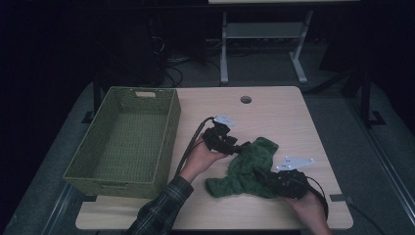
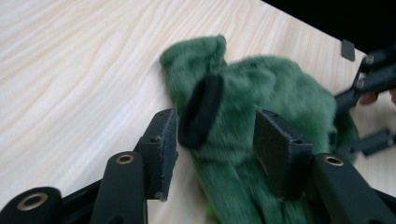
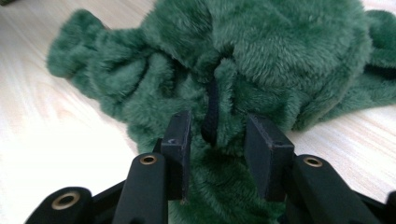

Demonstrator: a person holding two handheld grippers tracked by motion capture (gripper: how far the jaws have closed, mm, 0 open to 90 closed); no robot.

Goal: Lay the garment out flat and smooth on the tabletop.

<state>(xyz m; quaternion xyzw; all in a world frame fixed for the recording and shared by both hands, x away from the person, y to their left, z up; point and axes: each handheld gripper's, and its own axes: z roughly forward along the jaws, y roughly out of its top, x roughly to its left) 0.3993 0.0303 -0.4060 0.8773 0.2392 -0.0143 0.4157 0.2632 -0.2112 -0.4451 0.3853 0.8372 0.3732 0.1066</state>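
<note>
On the pale wooden table (image 1: 274, 110), a crumpled green fleecy garment with black trim (image 1: 247, 169) lies near the person's edge, to the right of an empty green woven basket (image 1: 128, 139) that stands well apart from it. The left gripper (image 1: 241, 145) meets the cloth at its upper left edge; the right gripper (image 1: 259, 172) lies against its lower right side. In the left gripper view the jaws stand apart, with a black trimmed fold (image 2: 201, 112) between them and no pad pressing on it. In the right gripper view the jaws likewise stand apart around a ridge of fleece (image 3: 217, 114).

The work looks like folding or gathering the garment, perhaps for the basket. To do it well, each gripper should push deeper over a firm edge before closing, since thick pile slips. Grips set far apart would let the cloth spread flat rather than bunch.
</note>
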